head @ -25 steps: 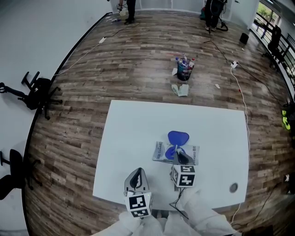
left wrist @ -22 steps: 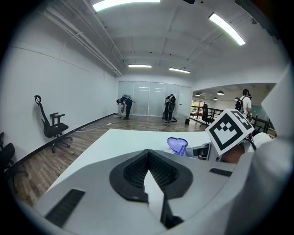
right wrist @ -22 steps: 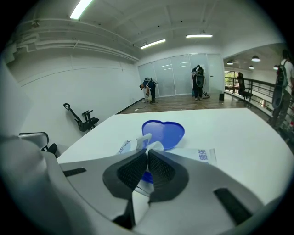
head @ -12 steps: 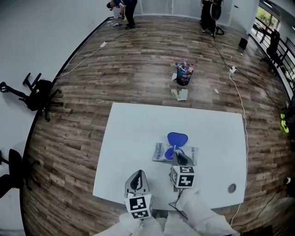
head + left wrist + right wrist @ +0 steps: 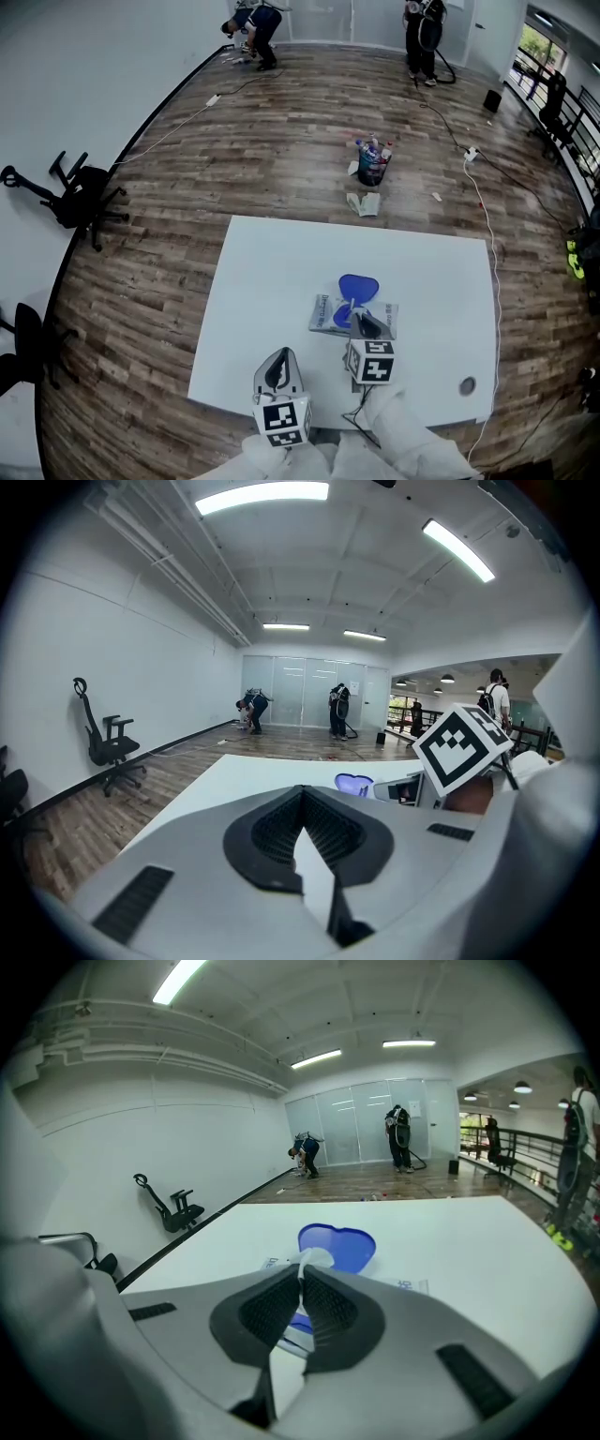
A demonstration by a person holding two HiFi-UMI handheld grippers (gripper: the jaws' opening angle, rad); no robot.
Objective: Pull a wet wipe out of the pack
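The wet wipe pack (image 5: 328,314) lies flat on the white table (image 5: 272,272), its blue heart-shaped lid (image 5: 357,286) flipped open toward the far side. My right gripper (image 5: 359,320) is over the pack's opening. In the right gripper view the right gripper (image 5: 302,1274) is shut on the white tip of a wipe (image 5: 315,1259), with the blue lid (image 5: 339,1244) just behind. My left gripper (image 5: 278,366) hovers near the table's front edge, left of the pack, shut and empty. In the left gripper view its jaws meet, and the blue lid (image 5: 354,783) shows ahead on the right.
A small dark round object (image 5: 466,385) lies at the table's front right. On the wooden floor beyond the table stand a bucket of bottles (image 5: 371,159) and a cloth (image 5: 363,202). An office chair (image 5: 80,192) lies tipped at the left. People (image 5: 255,21) stand far back.
Neither gripper has moved and the wipe's tip stays pinched. Only the head view has drifted slightly.
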